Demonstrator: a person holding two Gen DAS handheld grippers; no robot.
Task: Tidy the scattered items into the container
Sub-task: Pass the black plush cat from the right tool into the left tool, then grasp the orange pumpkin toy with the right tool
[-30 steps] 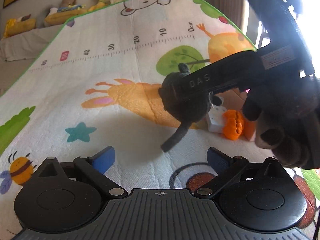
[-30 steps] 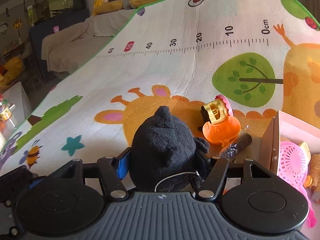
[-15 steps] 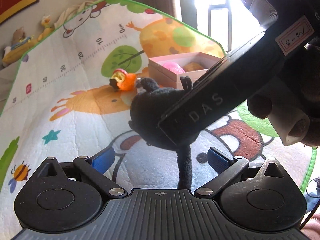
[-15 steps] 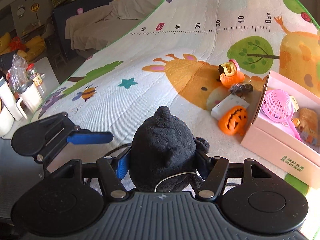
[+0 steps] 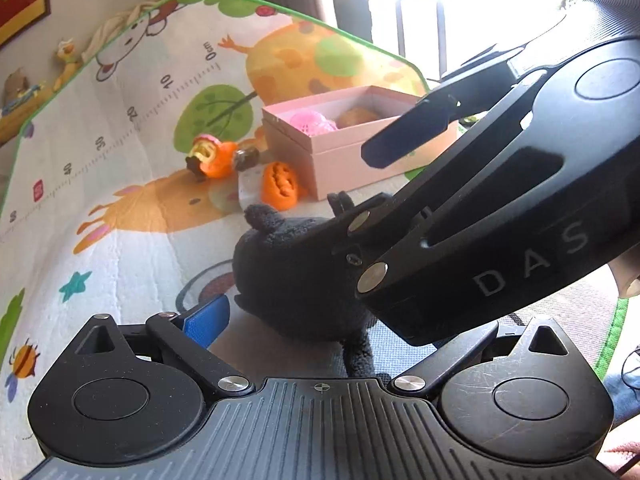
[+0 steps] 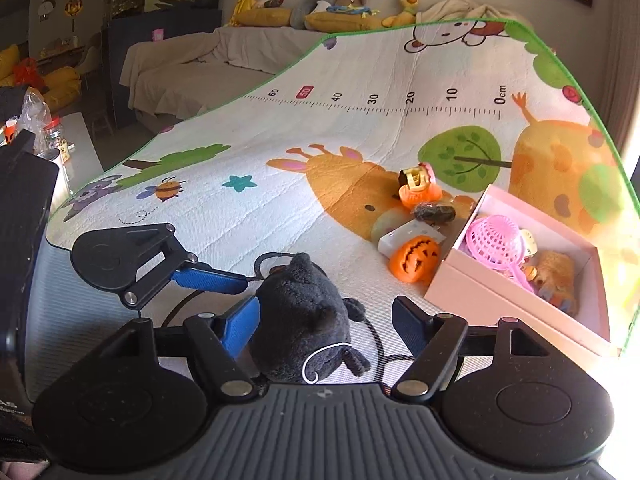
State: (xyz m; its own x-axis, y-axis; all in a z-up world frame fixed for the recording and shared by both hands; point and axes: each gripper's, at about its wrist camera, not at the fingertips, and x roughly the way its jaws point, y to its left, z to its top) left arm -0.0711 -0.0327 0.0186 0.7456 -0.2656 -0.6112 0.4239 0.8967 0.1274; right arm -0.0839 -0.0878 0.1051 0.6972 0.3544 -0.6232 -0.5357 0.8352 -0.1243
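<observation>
Now the fuzzy black plush toy point(image 6: 300, 320) lies on the cartoon play mat point(image 6: 280, 208), out of the box.

It is soft and round with little ears and a thin white loop, and its long side points away from the right wrist camera. The right gripper point(image 6: 324, 320) has its fingers wide apart around it; the toy leans by the left blue pad. The left gripper point(image 5: 316, 312) is spread open too, close by. Further along, an orange pumpkin toy point(image 6: 416, 260), a white block point(image 6: 408, 236) and an orange toy with a yellow top point(image 6: 418, 190) sit beside the open pink cardboard box point(image 6: 480, 280).
</observation>
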